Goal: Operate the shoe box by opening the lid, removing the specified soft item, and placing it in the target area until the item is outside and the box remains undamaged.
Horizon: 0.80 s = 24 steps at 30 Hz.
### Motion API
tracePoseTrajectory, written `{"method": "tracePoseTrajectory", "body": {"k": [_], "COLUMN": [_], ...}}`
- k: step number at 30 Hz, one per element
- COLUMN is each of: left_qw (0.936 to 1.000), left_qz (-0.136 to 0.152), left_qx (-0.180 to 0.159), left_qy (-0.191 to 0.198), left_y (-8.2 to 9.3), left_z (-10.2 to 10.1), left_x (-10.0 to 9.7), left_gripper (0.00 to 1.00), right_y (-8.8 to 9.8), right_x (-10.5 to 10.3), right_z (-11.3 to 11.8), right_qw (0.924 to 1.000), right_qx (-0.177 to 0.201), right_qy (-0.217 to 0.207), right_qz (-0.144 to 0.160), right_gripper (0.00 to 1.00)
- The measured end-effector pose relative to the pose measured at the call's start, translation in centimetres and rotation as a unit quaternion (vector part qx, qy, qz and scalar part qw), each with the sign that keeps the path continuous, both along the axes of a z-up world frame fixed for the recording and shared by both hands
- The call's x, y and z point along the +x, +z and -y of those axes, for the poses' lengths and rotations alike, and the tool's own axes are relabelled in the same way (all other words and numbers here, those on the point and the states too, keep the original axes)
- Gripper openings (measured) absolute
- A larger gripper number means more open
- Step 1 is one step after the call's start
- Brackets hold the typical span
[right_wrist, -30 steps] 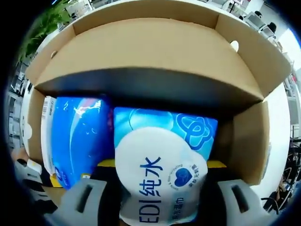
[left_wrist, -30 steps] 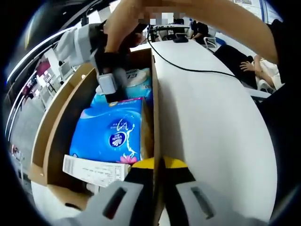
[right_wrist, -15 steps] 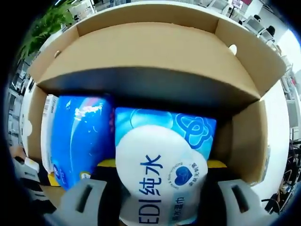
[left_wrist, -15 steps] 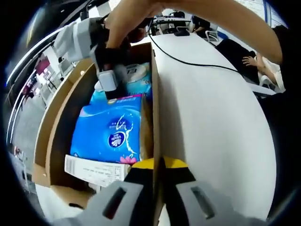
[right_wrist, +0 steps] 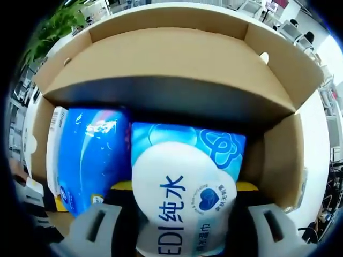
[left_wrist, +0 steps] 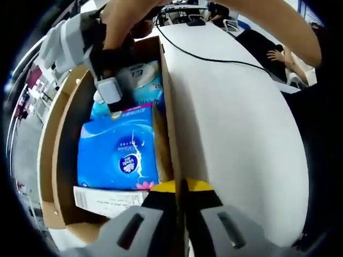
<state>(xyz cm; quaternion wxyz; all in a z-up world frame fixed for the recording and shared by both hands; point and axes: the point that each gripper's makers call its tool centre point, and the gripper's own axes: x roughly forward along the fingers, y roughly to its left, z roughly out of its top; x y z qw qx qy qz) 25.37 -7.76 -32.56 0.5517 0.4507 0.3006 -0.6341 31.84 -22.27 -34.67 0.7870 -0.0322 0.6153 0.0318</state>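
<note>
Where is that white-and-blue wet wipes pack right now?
In the right gripper view the wet wipes pack sits between the right gripper's jaws, inside the open shoe box, right beside the blue tissue pack.

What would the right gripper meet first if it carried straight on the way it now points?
Probably the box's inner cardboard wall: the right gripper is shut on the wet wipes pack, which would meet it first. Depth is unclear.

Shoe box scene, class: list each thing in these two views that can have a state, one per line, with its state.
Shoe box: open, lid flipped back.
Wet wipes pack: in the box, gripped.
Blue tissue pack: lying inside the box.
Right gripper: shut on the wet wipes pack.
Left gripper: shut on the box's side wall.
</note>
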Motion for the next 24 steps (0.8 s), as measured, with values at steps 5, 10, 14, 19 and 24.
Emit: {"method": "tracePoseTrajectory", "body": {"k": [5, 10, 14, 19, 24], "left_qw": [0.9997, 0.9996, 0.9997, 0.9999, 0.9997], "left_qz": [-0.021, -0.024, -0.020, -0.010, -0.020], "left_qx": [-0.008, -0.008, -0.009, -0.005, -0.007], "left_qy": [0.013, 0.014, 0.009, 0.005, 0.014], "left_y": [0.0, -0.2, -0.1, 0.0, 0.1], "left_z": [0.0, 0.2, 0.3, 0.1, 0.1], "left_x": [0.4, 1.1, 0.9, 0.3, 0.1], "left_gripper": [0.02, 0.02, 0.02, 0.02, 0.02], "right_y": [0.1, 0.0, 0.0, 0.1, 0.1], "right_x": [0.3, 1.4, 1.5, 1.4, 1.1], "right_z": [0.1, 0.8, 0.7, 0.5, 0.2], "right_qw": [1.0000, 0.9999, 0.9998, 0.9997, 0.9997], "right_qx": [-0.001, -0.001, -0.002, -0.010, -0.010], "right_qy": [0.004, 0.009, 0.017, 0.021, 0.021], "right_qz": [0.006, 0.006, 0.003, 0.011, 0.001], "right_gripper": [0.68, 0.68, 0.68, 0.68, 0.67]}}
